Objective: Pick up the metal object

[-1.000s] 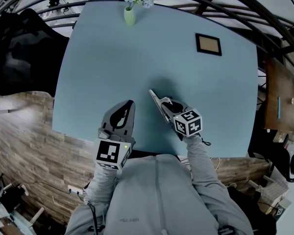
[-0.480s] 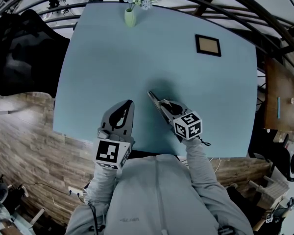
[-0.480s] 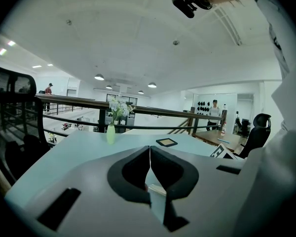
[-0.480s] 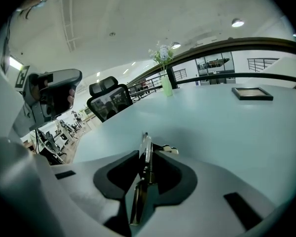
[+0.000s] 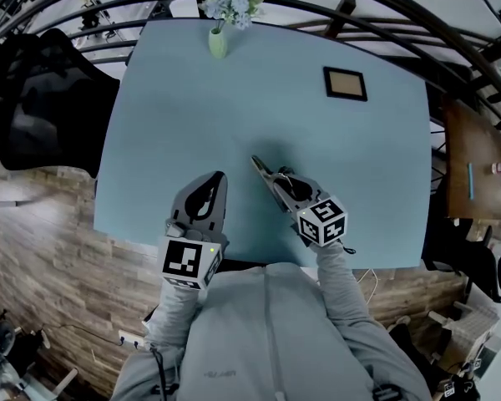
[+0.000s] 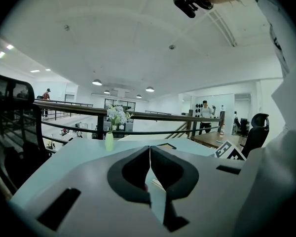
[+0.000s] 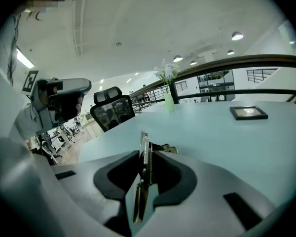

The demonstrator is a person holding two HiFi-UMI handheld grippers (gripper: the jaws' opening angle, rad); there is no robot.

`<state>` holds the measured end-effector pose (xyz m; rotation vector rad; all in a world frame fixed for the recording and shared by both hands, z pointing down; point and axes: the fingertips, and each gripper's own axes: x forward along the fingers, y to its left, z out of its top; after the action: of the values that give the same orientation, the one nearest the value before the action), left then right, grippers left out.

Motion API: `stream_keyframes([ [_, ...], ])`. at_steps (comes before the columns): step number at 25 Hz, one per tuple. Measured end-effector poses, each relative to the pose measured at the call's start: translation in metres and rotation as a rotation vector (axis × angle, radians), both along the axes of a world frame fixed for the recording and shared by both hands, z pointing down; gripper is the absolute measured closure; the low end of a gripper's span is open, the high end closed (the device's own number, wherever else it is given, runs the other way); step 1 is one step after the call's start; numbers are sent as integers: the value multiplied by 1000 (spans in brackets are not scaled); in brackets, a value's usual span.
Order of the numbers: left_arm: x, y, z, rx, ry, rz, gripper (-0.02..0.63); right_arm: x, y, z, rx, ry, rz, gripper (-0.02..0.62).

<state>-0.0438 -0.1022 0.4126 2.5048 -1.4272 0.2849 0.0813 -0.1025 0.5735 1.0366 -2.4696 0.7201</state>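
A slim metal object [image 7: 144, 141], like flat tongs, stands on edge between the fingers of my right gripper [image 7: 147, 157], and its tip pokes out past them. The jaws are still closing on it and the pads press its sides. In the head view the right gripper [image 5: 265, 174] hovers over the near middle of the pale blue table [image 5: 175, 115], with the metal object's tip [image 5: 255, 163] pointing away to the left. My left gripper [image 5: 218, 178] rests beside it at the near edge. It is shut with nothing in it, as the left gripper view shows [image 6: 150, 150].
A small green vase with white flowers [image 5: 218, 40] stands at the table's far edge, and a dark picture frame [image 5: 345, 83] lies at the far right. A black office chair [image 5: 42, 98] stands off the table's left side. A curved railing runs behind the table.
The right gripper's marker cube has dropped a little toward me, with the metal object still between the fingers. The left gripper has not moved. The head view has shifted slightly.
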Motion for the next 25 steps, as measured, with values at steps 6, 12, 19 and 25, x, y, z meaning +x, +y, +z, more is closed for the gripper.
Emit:
stream_keyframes([
  [6, 0, 1, -17, 48, 4, 9, 577, 10, -3, -41, 109, -11, 44, 497],
  [12, 8, 4, -37, 103, 10, 30, 577, 30, -2, -90, 242, -13, 100, 497],
  [19, 16, 4, -52, 140, 12, 60, 577, 59, 2, -148, 402, 14, 181, 497],
  [25, 22, 7, -58, 154, 14, 82, 577, 86, 19, -188, 514, 60, 256, 498],
])
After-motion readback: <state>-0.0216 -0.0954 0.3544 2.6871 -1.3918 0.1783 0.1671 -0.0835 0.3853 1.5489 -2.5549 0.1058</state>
